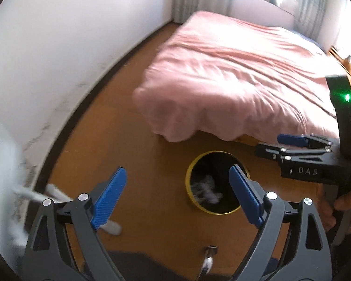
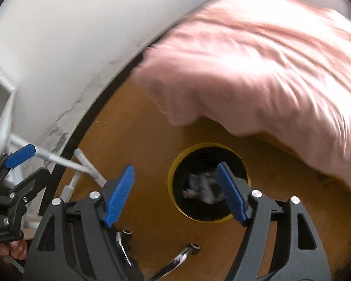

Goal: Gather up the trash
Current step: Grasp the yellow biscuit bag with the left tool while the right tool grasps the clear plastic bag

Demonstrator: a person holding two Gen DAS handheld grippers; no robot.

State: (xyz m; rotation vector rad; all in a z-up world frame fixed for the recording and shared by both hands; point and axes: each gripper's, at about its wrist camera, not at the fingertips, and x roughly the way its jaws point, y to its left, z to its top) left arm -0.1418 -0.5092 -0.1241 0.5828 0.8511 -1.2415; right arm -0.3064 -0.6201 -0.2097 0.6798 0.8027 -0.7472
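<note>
While two grippers gape, one bin (image 1: 190, 182) holds crumpled trash (image 2: 204, 186).

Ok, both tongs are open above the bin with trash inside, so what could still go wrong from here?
1. The crumpled trash sits loose in the yellow-rimmed bin; bumping the bin with the left tongs or right tongs could tip it.
2. The pink bedcover hangs close beside the bin and could snag the right tongs.
3. Both views are blurred, so any remaining trash is easily missed.
</note>
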